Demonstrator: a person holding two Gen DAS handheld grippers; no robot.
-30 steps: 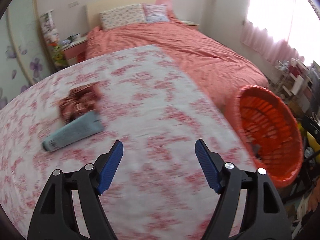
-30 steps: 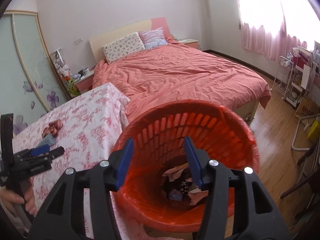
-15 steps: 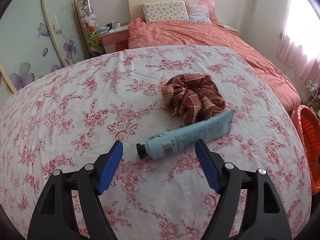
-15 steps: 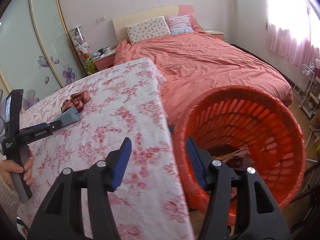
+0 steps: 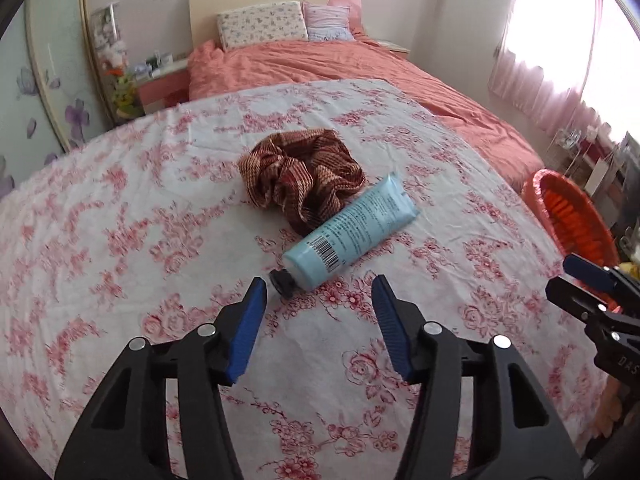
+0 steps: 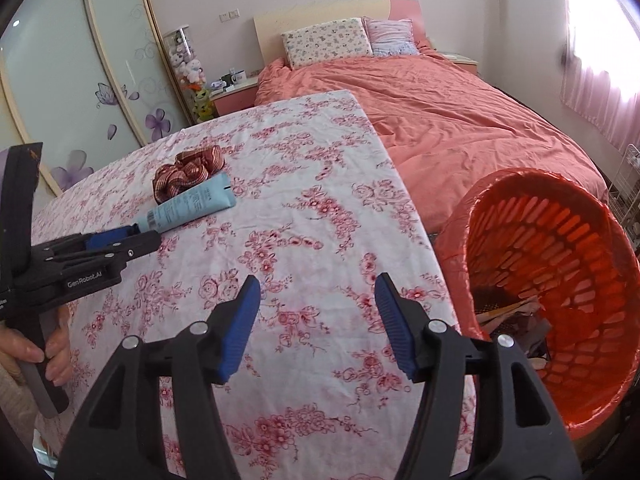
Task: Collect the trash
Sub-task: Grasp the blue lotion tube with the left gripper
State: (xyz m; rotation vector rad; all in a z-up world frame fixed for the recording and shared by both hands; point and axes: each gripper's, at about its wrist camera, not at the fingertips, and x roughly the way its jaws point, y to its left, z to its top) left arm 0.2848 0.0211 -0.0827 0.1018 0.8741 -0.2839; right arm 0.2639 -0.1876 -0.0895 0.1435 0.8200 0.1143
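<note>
A light blue tube (image 5: 352, 227) with a black cap lies on the floral tablecloth (image 5: 160, 240), beside a brown plaid scrunchie (image 5: 300, 172). My left gripper (image 5: 318, 286) is open and empty, its fingertips just short of the tube's cap. The tube (image 6: 191, 203) and scrunchie (image 6: 188, 171) also show in the right wrist view. My right gripper (image 6: 318, 292) is open and empty above the table's right part, next to the orange basket (image 6: 560, 240), which holds scraps of trash at its bottom.
The orange basket (image 5: 568, 212) stands off the table's right edge. A bed with a salmon cover (image 6: 460, 120) lies behind the table. A wardrobe with flower decals (image 6: 80, 80) is at the left. A wire rack (image 6: 628, 184) stands at the far right.
My left gripper has closed in on the tube, which now lies just ahead of its fingertips. My right gripper has swung left from the basket to over the table.
</note>
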